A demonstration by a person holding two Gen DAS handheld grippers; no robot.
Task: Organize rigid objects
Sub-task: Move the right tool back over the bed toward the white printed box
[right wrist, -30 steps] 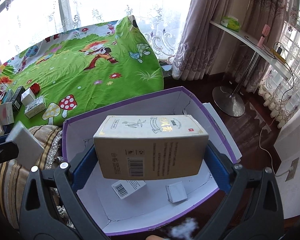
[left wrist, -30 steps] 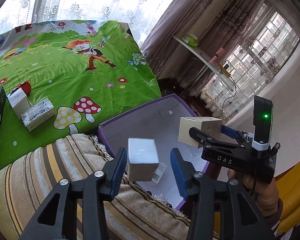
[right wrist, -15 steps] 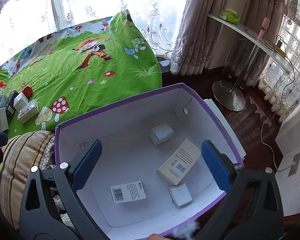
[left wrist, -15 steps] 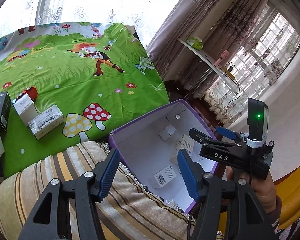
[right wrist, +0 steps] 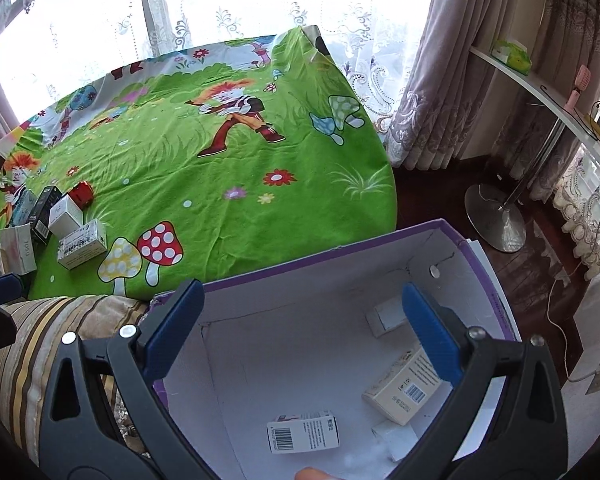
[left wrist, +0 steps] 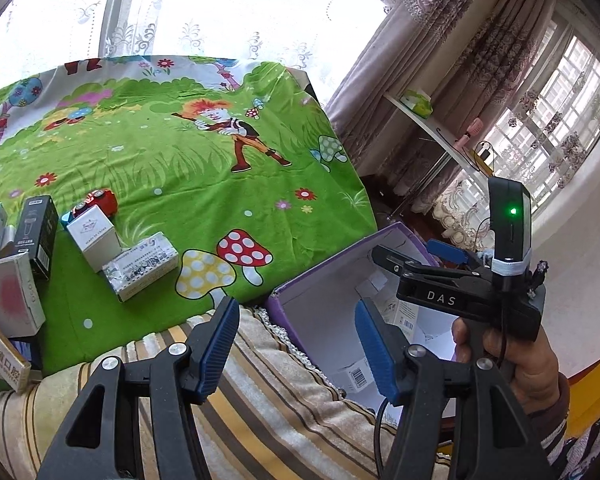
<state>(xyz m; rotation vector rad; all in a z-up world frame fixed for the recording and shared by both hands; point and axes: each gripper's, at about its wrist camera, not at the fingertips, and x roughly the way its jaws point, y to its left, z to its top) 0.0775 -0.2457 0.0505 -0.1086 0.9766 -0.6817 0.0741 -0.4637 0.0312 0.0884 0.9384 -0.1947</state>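
1. Progress: four small cartons [right wrist: 404, 390] are lying inside the purple box [right wrist: 496, 300].
2. Remaining cartons [left wrist: 140, 266] are sitting on the green sheet [left wrist: 204, 168], at 9 o'clock from the box.
3. Left gripper [left wrist: 296, 344] jaws have just been opening and are standing apart, nothing between.
4. Right gripper [right wrist: 300, 328] is gaping empty over the box.

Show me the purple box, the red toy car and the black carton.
purple box [right wrist: 452, 229]: right wrist view, far rim.
red toy car [left wrist: 100, 200]: left wrist view, its roof.
black carton [left wrist: 36, 232]: left wrist view, front face.
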